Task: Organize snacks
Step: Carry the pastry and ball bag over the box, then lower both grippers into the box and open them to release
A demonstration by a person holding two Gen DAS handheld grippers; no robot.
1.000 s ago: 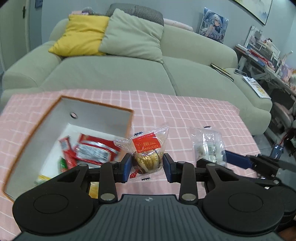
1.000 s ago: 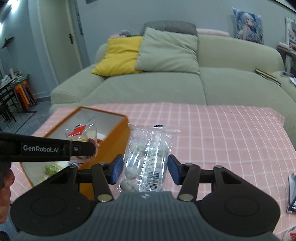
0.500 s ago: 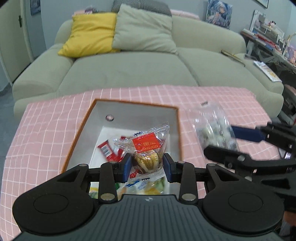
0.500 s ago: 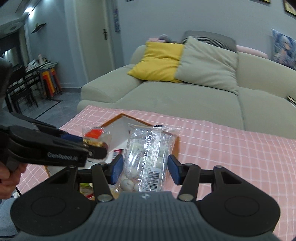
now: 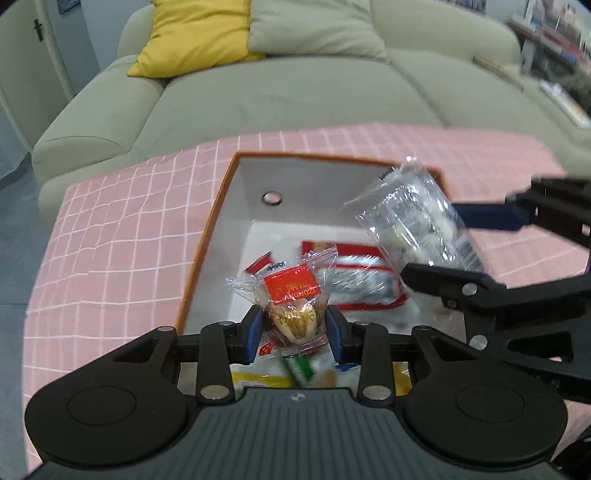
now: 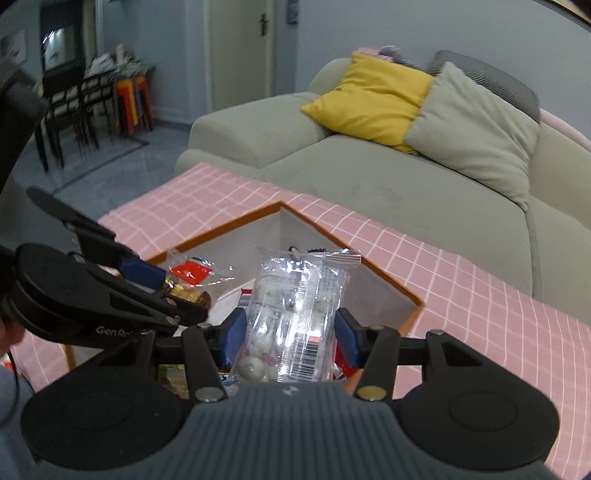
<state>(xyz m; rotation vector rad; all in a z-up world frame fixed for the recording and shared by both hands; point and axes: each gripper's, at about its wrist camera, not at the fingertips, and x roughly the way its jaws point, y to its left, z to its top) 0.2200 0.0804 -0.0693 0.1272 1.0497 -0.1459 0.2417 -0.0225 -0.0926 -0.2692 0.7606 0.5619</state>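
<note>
My left gripper (image 5: 294,330) is shut on a clear packet with a red label and a golden snack (image 5: 293,310), held over the near part of the orange-rimmed box (image 5: 207,236). My right gripper (image 6: 290,336) is shut on a clear bag of white round candies (image 6: 295,306), also above the box (image 6: 384,275). In the left wrist view that candy bag (image 5: 417,225) hangs over the box's right side with the right gripper (image 5: 454,247) around it. The right wrist view shows the left gripper (image 6: 162,284) with its red-labelled packet (image 6: 188,277) to the left. Several wrapped snacks (image 5: 351,280) lie inside the box.
The box stands on a table under a pink checked cloth (image 5: 122,229). A grey-green sofa (image 5: 295,85) with a yellow cushion (image 5: 195,33) lies beyond the table. Chairs and stools (image 6: 96,103) stand by the far wall in the right wrist view.
Both grippers have travelled from beside the box to above it, each keeping its packet. The candy bag now hangs over the box's right side.
</note>
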